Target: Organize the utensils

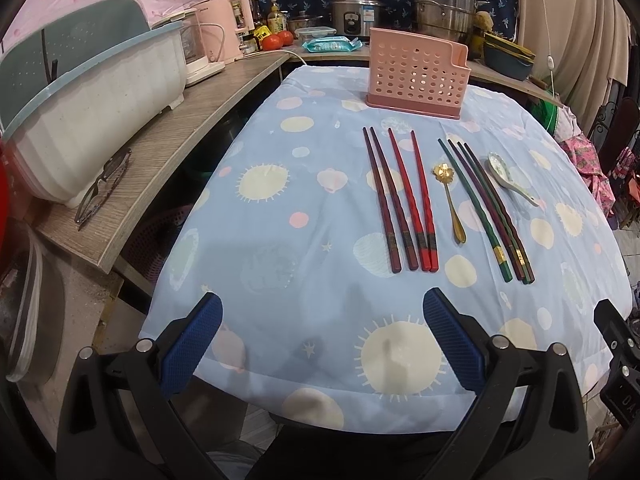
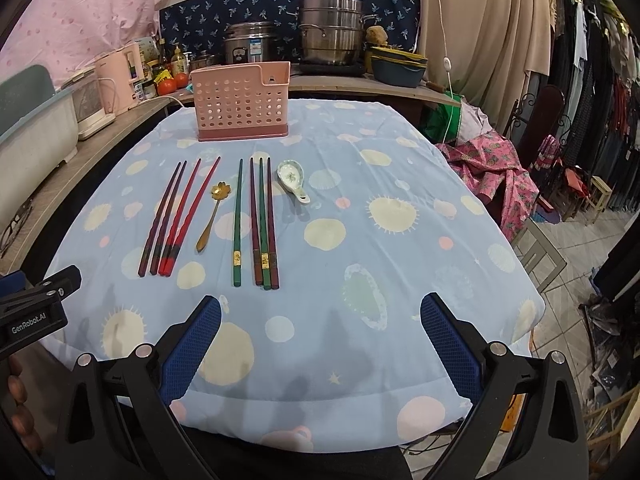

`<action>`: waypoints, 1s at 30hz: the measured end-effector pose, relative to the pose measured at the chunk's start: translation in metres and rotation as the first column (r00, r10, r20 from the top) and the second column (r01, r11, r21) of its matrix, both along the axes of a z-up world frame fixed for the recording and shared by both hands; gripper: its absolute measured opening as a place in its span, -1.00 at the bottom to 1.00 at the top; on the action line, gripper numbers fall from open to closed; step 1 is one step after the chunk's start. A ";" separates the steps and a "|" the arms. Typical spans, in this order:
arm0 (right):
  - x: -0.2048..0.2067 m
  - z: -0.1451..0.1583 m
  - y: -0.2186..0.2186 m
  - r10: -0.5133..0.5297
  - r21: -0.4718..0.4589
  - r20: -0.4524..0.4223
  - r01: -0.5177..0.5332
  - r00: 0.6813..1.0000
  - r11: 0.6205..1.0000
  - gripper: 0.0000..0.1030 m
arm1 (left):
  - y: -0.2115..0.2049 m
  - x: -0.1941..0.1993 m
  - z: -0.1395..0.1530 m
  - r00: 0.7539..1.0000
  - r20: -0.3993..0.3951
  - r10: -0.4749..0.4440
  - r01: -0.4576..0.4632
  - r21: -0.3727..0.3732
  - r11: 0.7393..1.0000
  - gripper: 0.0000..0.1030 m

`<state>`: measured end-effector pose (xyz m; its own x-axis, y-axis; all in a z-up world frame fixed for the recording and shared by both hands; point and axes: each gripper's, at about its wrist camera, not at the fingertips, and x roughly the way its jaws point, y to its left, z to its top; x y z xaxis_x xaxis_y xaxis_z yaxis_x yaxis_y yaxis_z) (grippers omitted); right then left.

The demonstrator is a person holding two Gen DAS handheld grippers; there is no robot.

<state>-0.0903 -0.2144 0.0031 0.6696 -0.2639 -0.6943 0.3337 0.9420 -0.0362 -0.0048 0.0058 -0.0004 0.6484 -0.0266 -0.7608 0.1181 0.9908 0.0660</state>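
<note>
A pink perforated utensil holder (image 1: 416, 74) (image 2: 241, 100) stands empty at the far side of the blue patterned tablecloth (image 1: 280, 248) (image 2: 400, 264). In front of it lie dark red and bright red chopsticks (image 1: 400, 200) (image 2: 176, 216), a gold spoon (image 1: 450, 200) (image 2: 212, 216), green and purple chopsticks (image 1: 486, 208) (image 2: 256, 220) and a white ceramic spoon (image 1: 510, 178) (image 2: 294, 178). My left gripper (image 1: 322, 336) is open and empty above the near table edge. My right gripper (image 2: 320, 336) is open and empty, also at the near edge.
A wooden shelf (image 1: 168, 152) on the left holds a white dish rack (image 1: 92, 120), glasses (image 1: 104, 188) and a pink kettle (image 1: 228, 28). Steel pots (image 1: 442, 4) (image 2: 330, 32) and tomatoes (image 1: 278, 40) stand behind the holder. Clothes and a chair (image 2: 552, 128) are to the right.
</note>
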 end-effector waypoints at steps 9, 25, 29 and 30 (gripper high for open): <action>0.011 -0.003 -0.009 -0.010 0.011 -0.014 0.010 1.000 1.000 0.87 | 0.004 0.017 -0.008 0.999 -0.040 -0.004 0.002 -0.042 0.999 0.86; 0.053 -0.028 -0.032 -0.023 0.060 -0.047 0.025 0.999 0.998 0.87 | -0.020 0.078 -0.057 0.988 -0.139 -0.059 0.051 -0.065 0.997 0.54; 0.067 -0.030 -0.034 -0.011 0.064 -0.046 0.014 0.999 0.998 0.86 | -0.024 0.086 -0.065 0.986 -0.155 -0.068 0.058 -0.065 0.996 0.48; 0.071 -0.031 -0.035 -0.009 0.065 -0.047 0.012 0.999 0.998 0.86 | -0.025 0.088 -0.067 0.985 -0.158 -0.071 0.061 -0.065 0.996 0.42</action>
<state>-0.0189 -0.2489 -0.0276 0.6336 -0.2239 -0.7406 0.3427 0.9394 0.0092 0.0830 -0.0187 -0.0669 0.5141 -0.1139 -0.8501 0.1874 0.9821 -0.0183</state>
